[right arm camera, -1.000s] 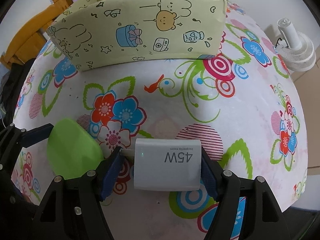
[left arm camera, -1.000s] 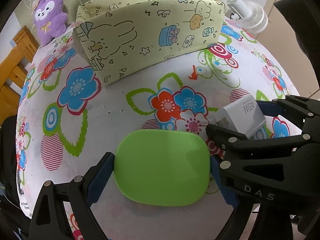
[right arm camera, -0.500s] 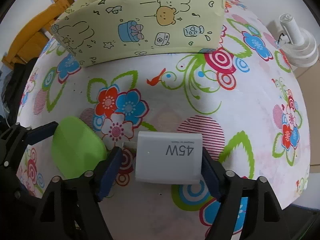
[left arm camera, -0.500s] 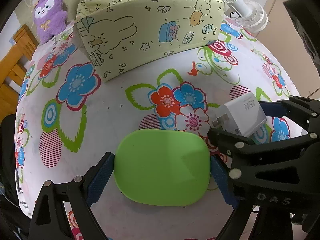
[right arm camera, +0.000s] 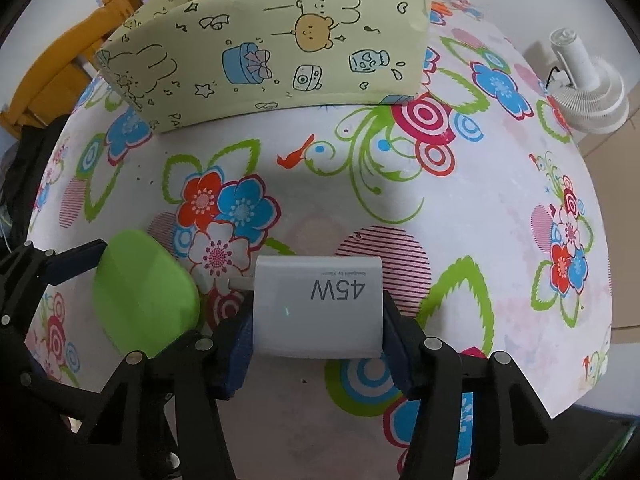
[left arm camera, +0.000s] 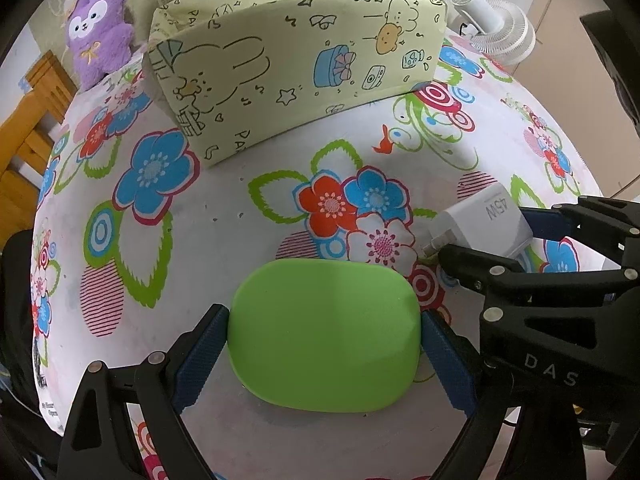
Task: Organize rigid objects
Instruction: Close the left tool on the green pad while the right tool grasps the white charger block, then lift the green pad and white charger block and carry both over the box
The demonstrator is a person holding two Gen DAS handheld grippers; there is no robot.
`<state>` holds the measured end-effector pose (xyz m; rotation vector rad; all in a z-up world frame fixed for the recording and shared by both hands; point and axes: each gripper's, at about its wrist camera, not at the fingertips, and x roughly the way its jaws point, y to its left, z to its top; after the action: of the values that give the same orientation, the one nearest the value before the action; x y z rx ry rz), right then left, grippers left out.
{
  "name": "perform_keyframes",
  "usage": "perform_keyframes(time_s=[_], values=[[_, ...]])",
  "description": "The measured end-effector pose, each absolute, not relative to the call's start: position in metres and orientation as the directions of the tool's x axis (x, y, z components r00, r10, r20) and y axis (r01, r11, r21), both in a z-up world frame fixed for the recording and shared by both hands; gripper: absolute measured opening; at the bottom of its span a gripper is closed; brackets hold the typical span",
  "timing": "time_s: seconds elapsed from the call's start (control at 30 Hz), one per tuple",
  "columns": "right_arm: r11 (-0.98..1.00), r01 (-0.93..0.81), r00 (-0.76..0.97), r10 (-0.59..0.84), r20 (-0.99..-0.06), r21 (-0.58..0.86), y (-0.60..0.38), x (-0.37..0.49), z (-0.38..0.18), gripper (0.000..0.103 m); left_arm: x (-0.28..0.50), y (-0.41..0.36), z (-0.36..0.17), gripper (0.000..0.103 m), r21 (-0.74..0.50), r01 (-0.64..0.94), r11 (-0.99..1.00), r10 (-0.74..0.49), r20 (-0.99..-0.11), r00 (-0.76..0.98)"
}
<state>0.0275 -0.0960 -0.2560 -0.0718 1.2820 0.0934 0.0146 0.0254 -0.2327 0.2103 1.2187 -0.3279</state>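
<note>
Two grippers point steeply down at a flowered tablecloth (left arm camera: 224, 240), each set over its own object so both can be lifted at once. The left gripper (left arm camera: 324, 344) straddles a flat green lid (left arm camera: 324, 336) across its width; the blue pads (left arm camera: 200, 356) sit against both rounded sides, so the jaws stand wide only because the lid is wide, and they appear to clamp it where it lies on the cloth near the table's front edge. The right gripper (right arm camera: 318, 330) takes a white charger (right arm camera: 318, 306), marked 45W, by its two short sides, leaving the metal plug prongs sticking out free toward the lid. Its jaws are closing, and the pads (right arm camera: 240, 340) already meet the charger's sides. Both objects rest just beside each other without touching. Behind them stands a pale yellow box (left arm camera: 296, 64) printed with cartoon animals, open at the top; it is probably the place meant for these things, well apart from both.
</note>
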Motion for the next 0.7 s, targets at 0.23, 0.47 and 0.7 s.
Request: perform_keyframes(time_s=[0.23, 0.47, 0.7], values=[[0.994, -0.106, 0.292, 0.034, -0.956, 0.003, -0.099, 0.034, -0.245, 0.059, 0.02, 0.019, -0.22, 0.095, -0.006, 0.35, 0.937, -0.126, -0.938, 0.323], [0.992, -0.124, 0.32, 0.049, -0.946, 0.01, -0.1, 0.048, -0.226, 0.059, 0.028, 0.016, -0.2, 0.095, 0.005, 0.322, 0.947, -0.114, -0.93, 0.351], [0.989, -0.147, 0.355, 0.065, -0.933, 0.013, -0.1, 0.053, -0.199, 0.059, 0.036, 0.013, -0.175, 0.095, 0.008, 0.285, 0.958, -0.105, -0.919, 0.379]])
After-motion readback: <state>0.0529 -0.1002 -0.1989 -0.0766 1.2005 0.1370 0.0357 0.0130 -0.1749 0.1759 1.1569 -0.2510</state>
